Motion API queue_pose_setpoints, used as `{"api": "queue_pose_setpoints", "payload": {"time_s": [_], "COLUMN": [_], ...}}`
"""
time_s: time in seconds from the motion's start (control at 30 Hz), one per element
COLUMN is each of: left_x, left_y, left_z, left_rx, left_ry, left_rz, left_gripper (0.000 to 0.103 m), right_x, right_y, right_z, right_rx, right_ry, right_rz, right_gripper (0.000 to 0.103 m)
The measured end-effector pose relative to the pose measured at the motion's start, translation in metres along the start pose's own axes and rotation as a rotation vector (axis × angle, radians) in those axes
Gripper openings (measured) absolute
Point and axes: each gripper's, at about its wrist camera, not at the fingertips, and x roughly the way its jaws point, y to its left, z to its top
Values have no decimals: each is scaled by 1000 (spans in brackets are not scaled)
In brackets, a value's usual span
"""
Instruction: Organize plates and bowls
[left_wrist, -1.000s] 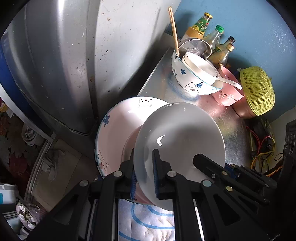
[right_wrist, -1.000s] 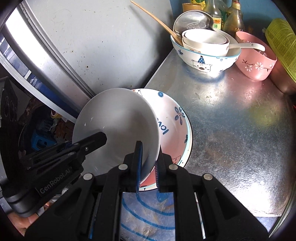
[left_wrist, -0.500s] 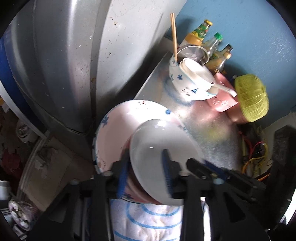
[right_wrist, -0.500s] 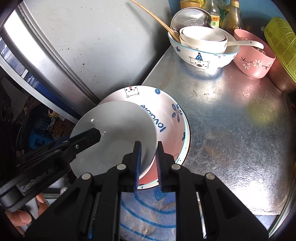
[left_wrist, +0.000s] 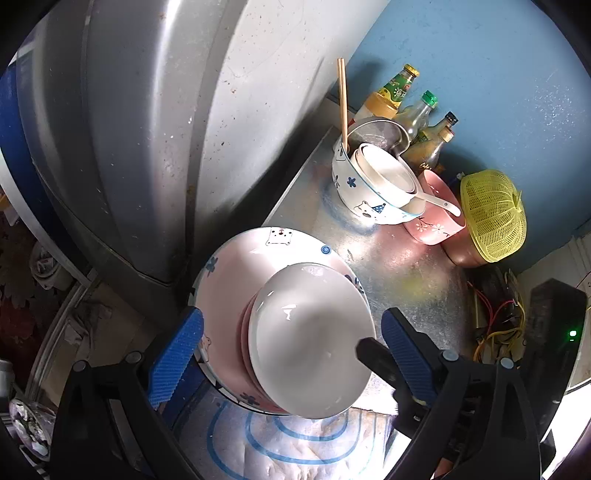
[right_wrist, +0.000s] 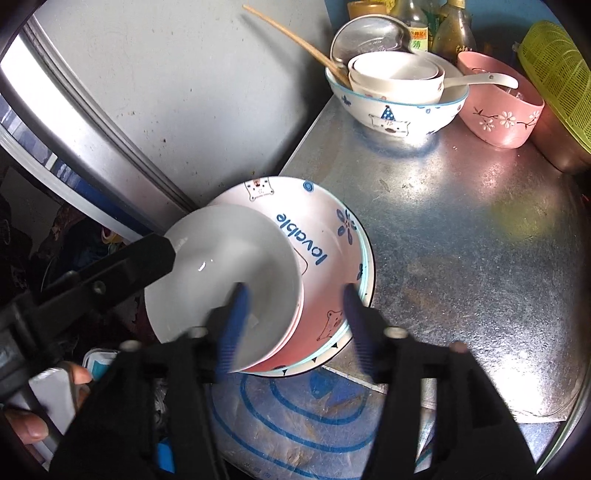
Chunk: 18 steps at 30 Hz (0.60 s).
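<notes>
A plain white plate (left_wrist: 310, 343) (right_wrist: 221, 280) lies tilted on a stack of pink and patterned plates (left_wrist: 236, 280) (right_wrist: 325, 258) at the near corner of the metal counter (right_wrist: 461, 229). My left gripper (left_wrist: 291, 358) is open, its blue pads wide on either side of the white plate. My right gripper (right_wrist: 295, 325) is open too, blurred, its fingers straddling the stack's near rim. A blue-patterned bowl (left_wrist: 365, 195) (right_wrist: 399, 107) holding white bowls, chopsticks and a spoon stands at the back, with a pink bowl (left_wrist: 436, 218) (right_wrist: 502, 110) beside it.
A grey appliance wall (left_wrist: 166, 129) rises left of the counter. Sauce bottles (left_wrist: 413, 110) and a yellow mesh cover (left_wrist: 491, 214) stand at the back against the blue wall. A blue-striped cloth (right_wrist: 306, 417) lies under the stack's near edge. Wires (left_wrist: 498, 325) lie at the right.
Both grippers were shut on the white plate's rim and have opened wide. The white plate has come down to rest on the stack.
</notes>
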Motion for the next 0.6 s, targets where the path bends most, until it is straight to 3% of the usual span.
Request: {"api": "queue_pose_setpoints", "payload": {"time_s": [0.17, 0.23, 0.6], "left_x": [-1, -3, -13], "left_y": [1, 1, 2], "left_z": [-2, -3, -12], "left_rx": [12, 7, -9], "left_ry": [-5, -19, -82], "left_rz": [26, 23, 55], "left_gripper": [100, 102, 102], "right_x": [-8, -11, -37], "right_y": [-5, -7, -40], "right_z": [0, -2, -8], "right_rx": [7, 14, 105], "right_ry": [-3, -10, -89], "right_rz": [-2, -20, -80], "right_gripper": [85, 100, 101]}}
